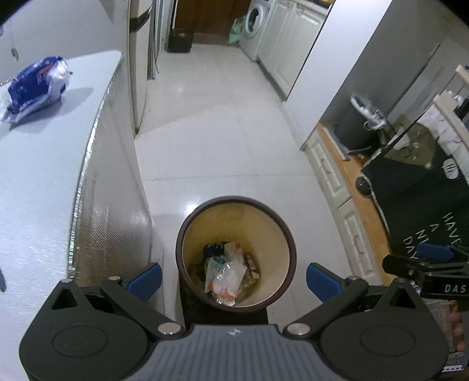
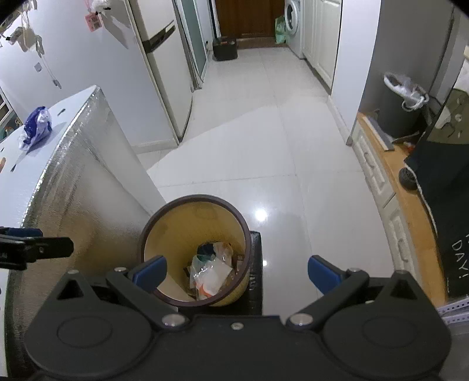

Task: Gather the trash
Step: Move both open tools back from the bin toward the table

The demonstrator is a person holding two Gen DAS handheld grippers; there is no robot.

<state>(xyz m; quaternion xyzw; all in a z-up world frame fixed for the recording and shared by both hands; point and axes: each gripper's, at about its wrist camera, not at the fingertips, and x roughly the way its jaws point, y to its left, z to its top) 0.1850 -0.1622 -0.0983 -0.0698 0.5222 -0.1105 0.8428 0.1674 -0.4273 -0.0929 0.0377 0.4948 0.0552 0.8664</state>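
Observation:
A round bin with a dark rim and yellow inside stands on a black stool on the floor, holding several plastic wrappers. My left gripper hovers open right above it, empty. In the right wrist view the same bin sits below my right gripper, which is also open and empty. A crumpled blue and white bag lies on the grey table at the far left, also seen as the bag in the right wrist view.
The table's foil-covered side stands just left of the bin. White tiled floor stretches ahead to a fridge, a washing machine and a black crate. A wooden bench with a dark cloth and a lined black bin are on the right.

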